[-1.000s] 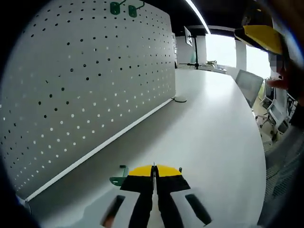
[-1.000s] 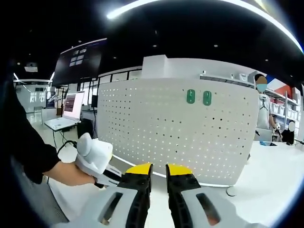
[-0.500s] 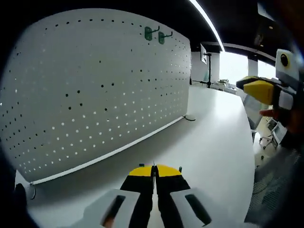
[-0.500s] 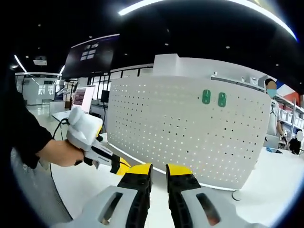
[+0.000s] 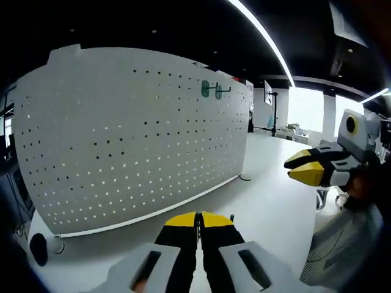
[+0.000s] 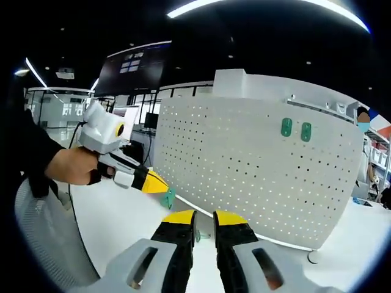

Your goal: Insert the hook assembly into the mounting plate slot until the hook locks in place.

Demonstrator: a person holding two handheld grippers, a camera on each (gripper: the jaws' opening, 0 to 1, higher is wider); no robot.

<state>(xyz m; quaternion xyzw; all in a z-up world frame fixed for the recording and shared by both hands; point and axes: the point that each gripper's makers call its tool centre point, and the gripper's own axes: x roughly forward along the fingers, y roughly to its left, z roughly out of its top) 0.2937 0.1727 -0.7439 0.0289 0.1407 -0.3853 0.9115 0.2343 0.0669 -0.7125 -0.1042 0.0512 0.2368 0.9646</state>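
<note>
On white table, pegboard upright, left jaws clamped on green hook, right jaws apart.

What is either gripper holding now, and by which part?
Left gripper holds a green hook by its top edge between its jaws; right gripper holds nothing.

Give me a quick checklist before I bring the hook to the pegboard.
1. Green hook held in the left gripper: ok.
2. Left gripper shut: ok, in its own view too.
3. Right gripper free: ok, open and holding nothing.
4. Pegboard in sight: ok, with two green hooks already mounted near its top.
5. Target hole chosen: cannot tell.
6. Hook seated in the pegboard: not ok.
</note>
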